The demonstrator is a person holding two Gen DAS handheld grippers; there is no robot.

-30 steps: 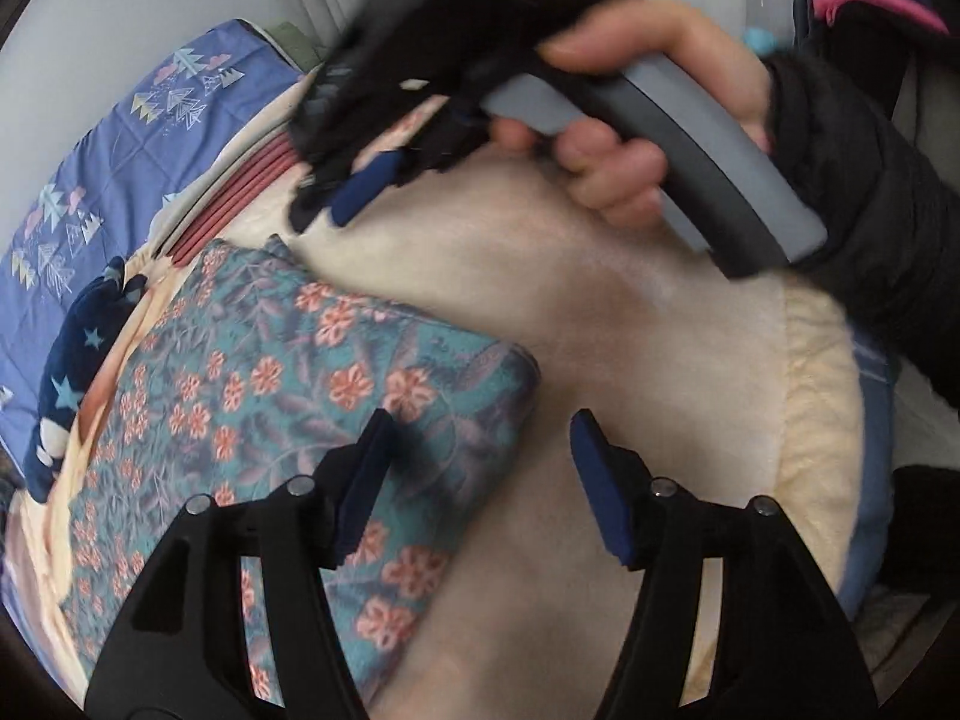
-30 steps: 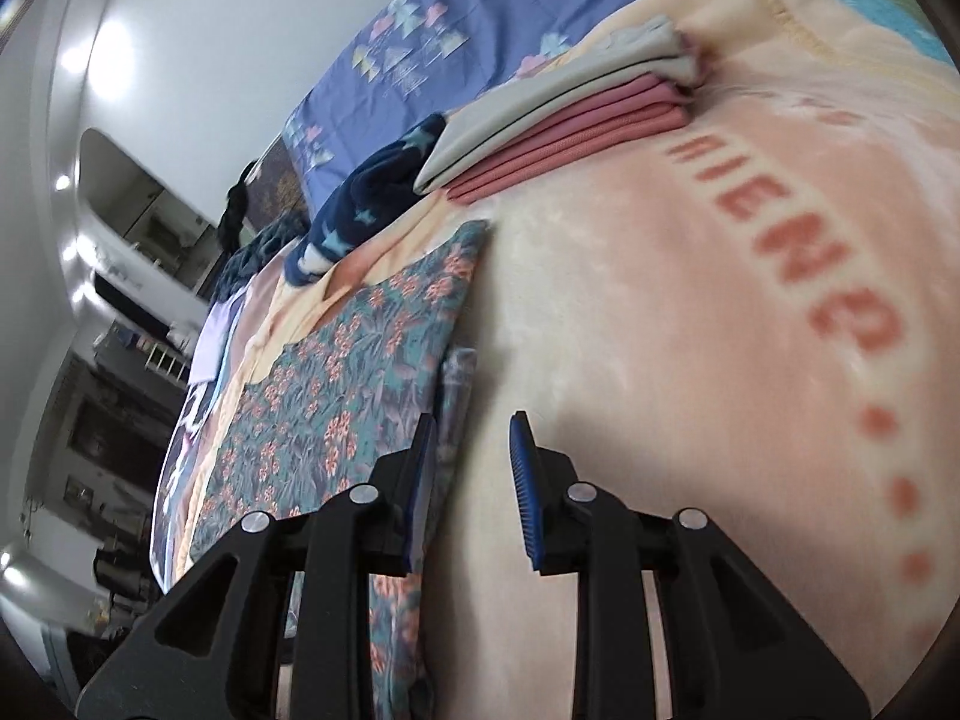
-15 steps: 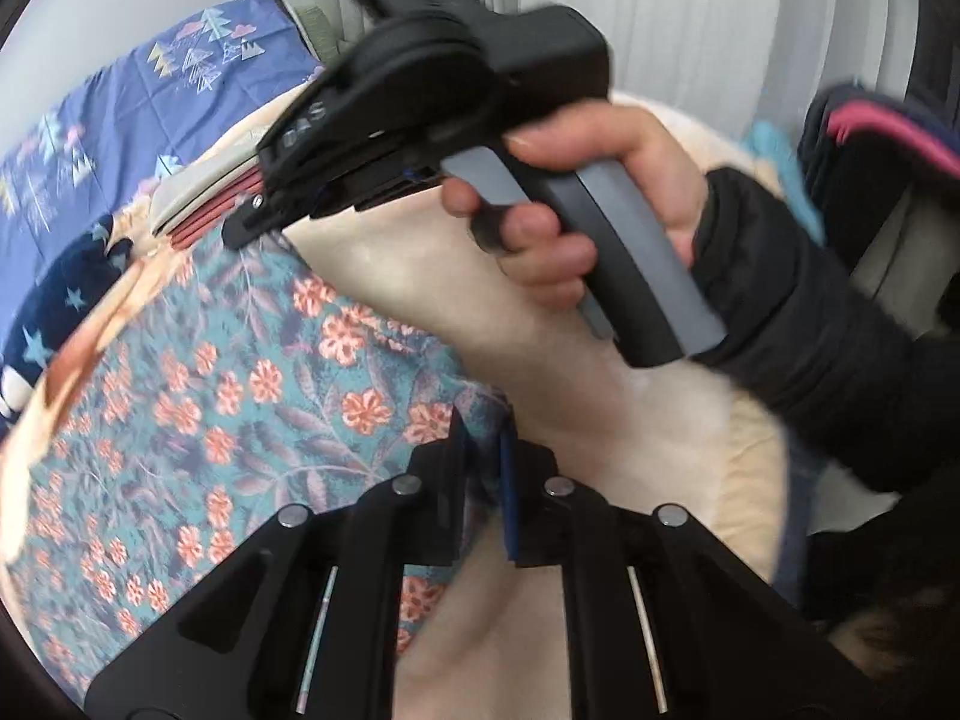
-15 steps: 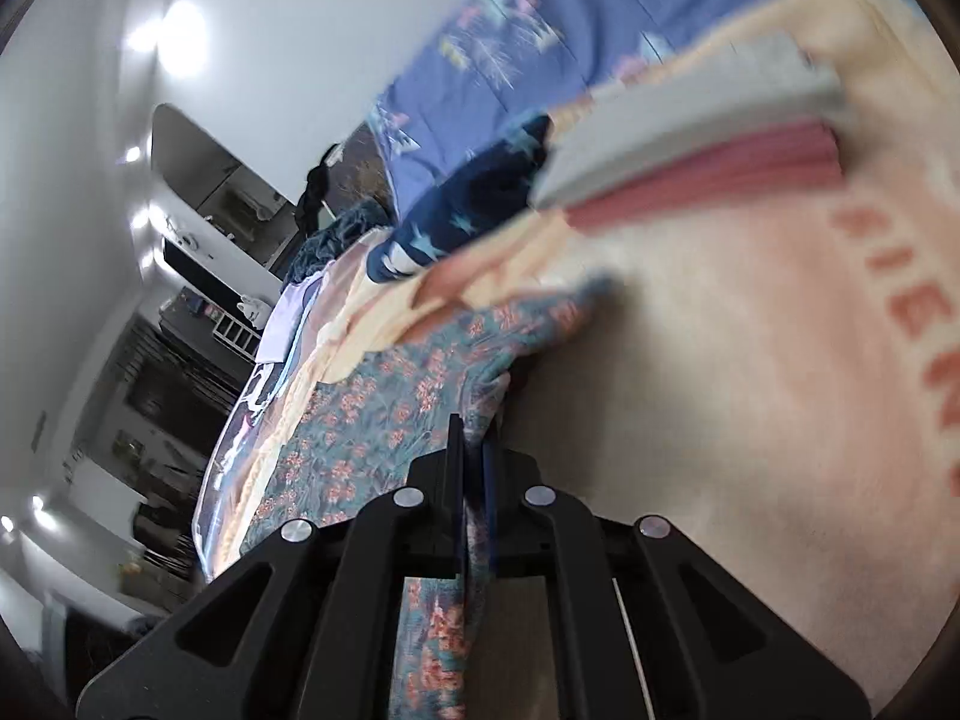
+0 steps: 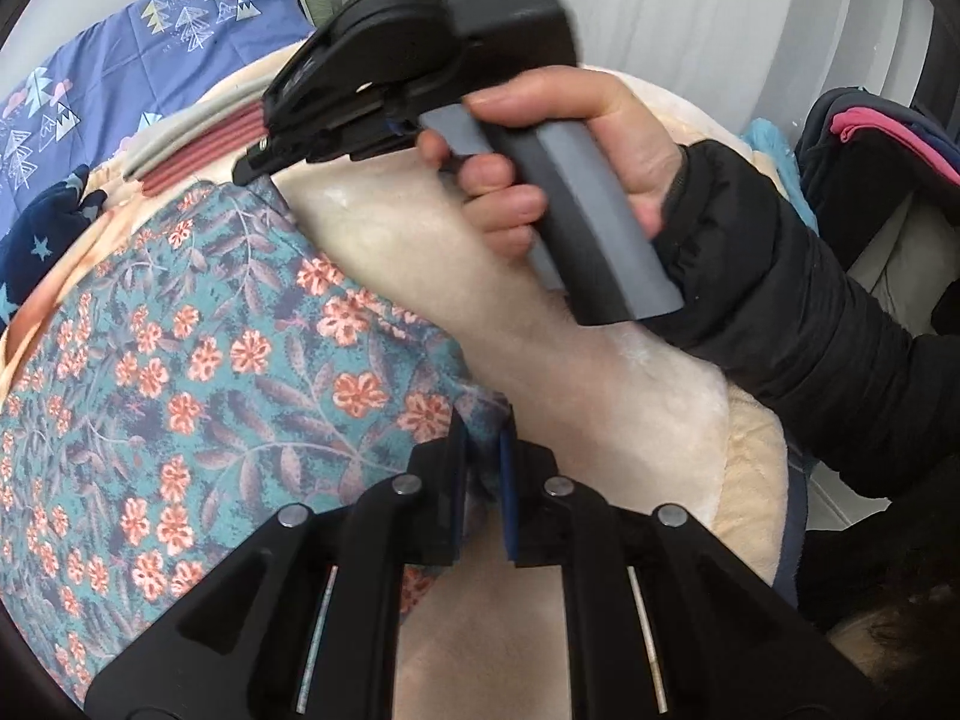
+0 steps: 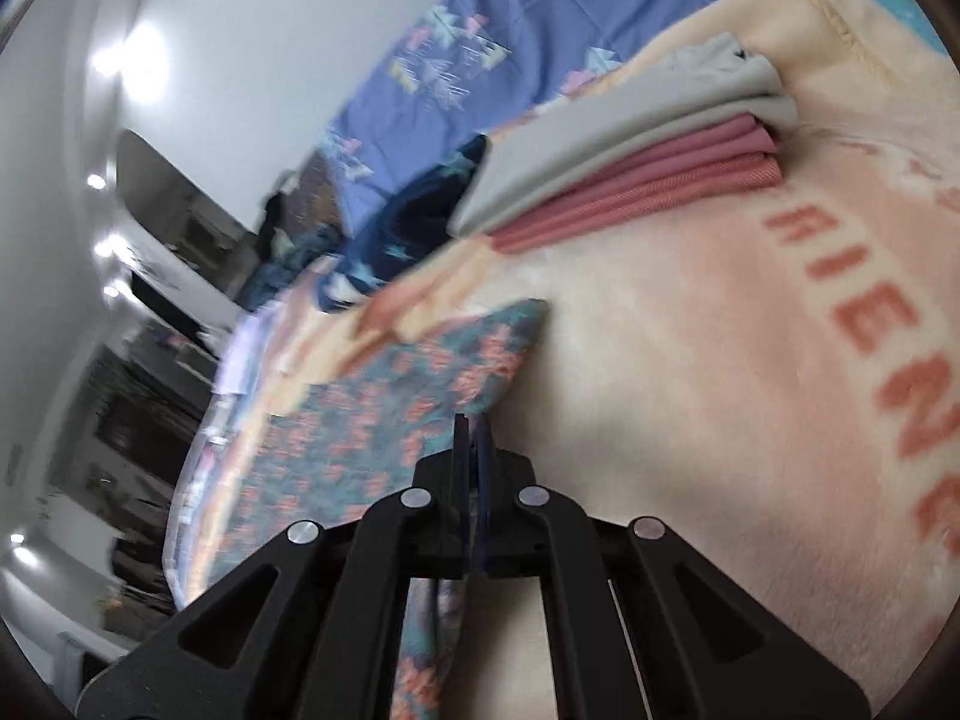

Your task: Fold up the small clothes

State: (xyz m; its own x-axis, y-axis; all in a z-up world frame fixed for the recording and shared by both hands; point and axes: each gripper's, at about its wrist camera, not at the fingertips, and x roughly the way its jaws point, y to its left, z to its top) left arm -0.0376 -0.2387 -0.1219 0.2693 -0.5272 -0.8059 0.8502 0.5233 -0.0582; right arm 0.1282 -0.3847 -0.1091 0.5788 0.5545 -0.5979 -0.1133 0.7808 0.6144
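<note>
The floral garment (image 5: 198, 360) is thin woven cloth, matt, printed in teal with coral flowers; it creases softly at its edge. The blanket (image 5: 540, 408) beneath it is thick plush fleece, cream, with a short fuzzy nap that catches light in faint sheen patches. The left gripper (image 5: 483, 468) is matt black moulded plastic with bright metal pivot pins and blue ribbed pads. The right gripper (image 5: 255, 159), upper centre of the left wrist view, is matt black plastic with a smooth grey handle. The folded stack (image 6: 630, 180), upper right of the right wrist view, is matt knit cloth, grey over ribbed pink. The sleeve (image 5: 810, 312) is black quilted fabric with slight sheen.
</note>
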